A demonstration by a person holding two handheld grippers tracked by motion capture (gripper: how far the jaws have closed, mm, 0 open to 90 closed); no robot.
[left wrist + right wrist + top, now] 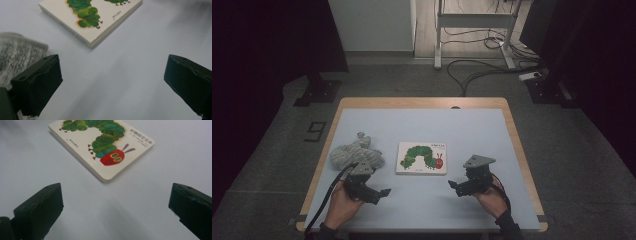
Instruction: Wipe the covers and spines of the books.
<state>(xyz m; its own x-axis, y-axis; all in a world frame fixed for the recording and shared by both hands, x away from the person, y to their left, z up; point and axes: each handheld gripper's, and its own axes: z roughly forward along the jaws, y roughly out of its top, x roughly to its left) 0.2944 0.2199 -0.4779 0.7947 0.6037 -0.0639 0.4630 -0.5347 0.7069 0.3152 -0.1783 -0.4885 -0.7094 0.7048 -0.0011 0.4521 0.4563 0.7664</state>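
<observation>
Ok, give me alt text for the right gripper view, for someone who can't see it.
A closed picture book with a green caterpillar and its red head on the cover lies flat on a pale table. In front of it, the right gripper has its two black jaws wide apart with nothing between them, apart from the book.

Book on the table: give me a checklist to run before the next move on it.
1. Book lies flat and closed: ok.
2. Left gripper open, nothing between its jaws: ok.
3. Right gripper open, nothing between its jaws: ok.
4. Bare table between both grippers and the book: ok.
5. Grey cloth apart from the book: ok.
6. Book's far edge free: cannot tell.
</observation>
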